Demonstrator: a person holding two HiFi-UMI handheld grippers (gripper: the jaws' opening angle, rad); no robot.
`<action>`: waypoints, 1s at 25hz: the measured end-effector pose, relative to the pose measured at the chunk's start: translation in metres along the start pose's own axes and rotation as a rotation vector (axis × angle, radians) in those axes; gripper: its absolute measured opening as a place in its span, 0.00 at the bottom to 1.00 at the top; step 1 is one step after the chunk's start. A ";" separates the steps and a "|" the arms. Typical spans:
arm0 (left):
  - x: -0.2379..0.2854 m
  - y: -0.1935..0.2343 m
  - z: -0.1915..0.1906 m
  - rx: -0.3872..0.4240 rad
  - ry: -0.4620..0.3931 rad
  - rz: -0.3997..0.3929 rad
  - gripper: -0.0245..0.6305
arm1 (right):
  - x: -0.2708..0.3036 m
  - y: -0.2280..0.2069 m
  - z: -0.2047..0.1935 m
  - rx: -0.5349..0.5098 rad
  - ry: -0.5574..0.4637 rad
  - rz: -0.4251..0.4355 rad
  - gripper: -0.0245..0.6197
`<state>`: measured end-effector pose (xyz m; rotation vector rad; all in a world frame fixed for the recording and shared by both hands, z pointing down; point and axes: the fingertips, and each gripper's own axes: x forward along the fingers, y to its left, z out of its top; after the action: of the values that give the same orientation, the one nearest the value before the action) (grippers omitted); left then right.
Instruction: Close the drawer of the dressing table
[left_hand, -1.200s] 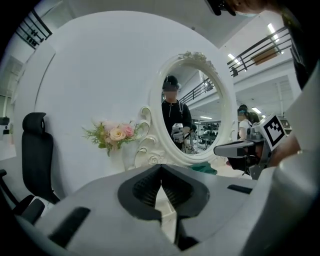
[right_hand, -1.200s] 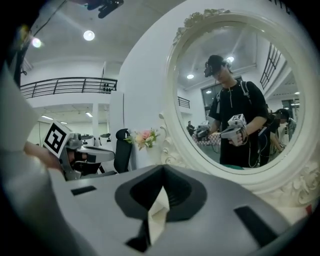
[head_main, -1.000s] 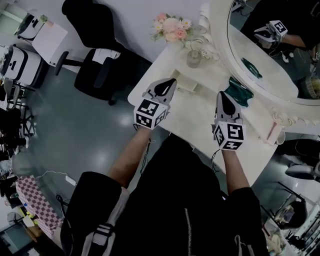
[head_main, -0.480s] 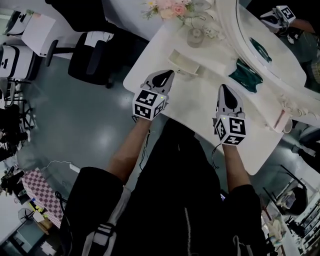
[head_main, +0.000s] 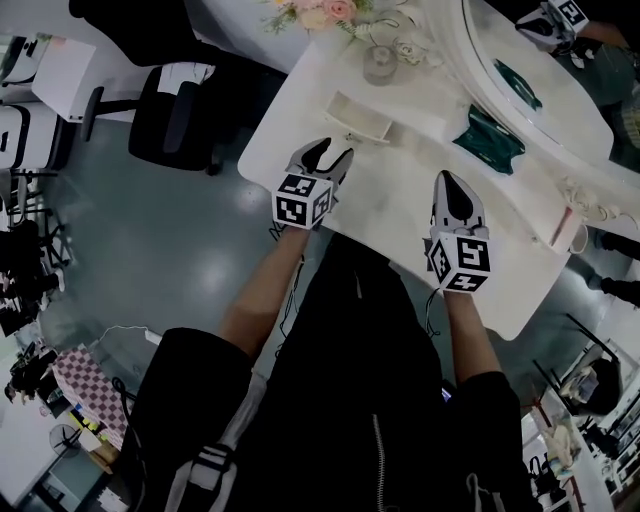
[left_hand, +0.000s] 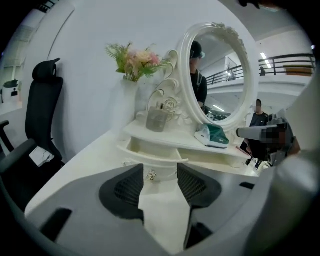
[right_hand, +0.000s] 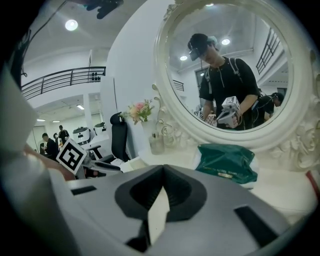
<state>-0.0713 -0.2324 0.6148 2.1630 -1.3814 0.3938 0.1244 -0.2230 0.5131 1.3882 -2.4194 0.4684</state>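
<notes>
Since a second earlier, the left gripper had just been opening: its tips, together before, now stood wide apart and gripped nothing. The flowers had slid up to the top edge of the head view.

The drawer stood pulled out of the low shelf on the white dressing table, at upper centre of the head view, just above the left gripper's tips. In the left gripper view, the drawer lay straight ahead at centre frame, and its small knob showed in the gap between the jaws, touching neither.

The right gripper hovered over the tabletop at right of centre, its jaws closed together on nothing.

A green packet lay below the oval mirror; its pale label was too small to read. The only clear markings were the black-and-white squares on the grippers' cubes.
</notes>
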 end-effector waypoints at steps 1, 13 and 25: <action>0.003 0.003 -0.005 -0.023 0.007 0.006 0.38 | -0.001 -0.001 -0.002 0.003 0.004 -0.004 0.04; 0.039 0.020 -0.033 -0.376 0.041 -0.027 0.30 | -0.013 -0.023 -0.017 0.045 0.037 -0.071 0.04; 0.053 0.021 -0.038 -0.443 0.032 -0.032 0.19 | -0.021 -0.037 -0.024 0.072 0.046 -0.112 0.04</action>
<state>-0.0659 -0.2566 0.6789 1.8031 -1.2740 0.0945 0.1696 -0.2148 0.5302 1.5168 -2.2950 0.5570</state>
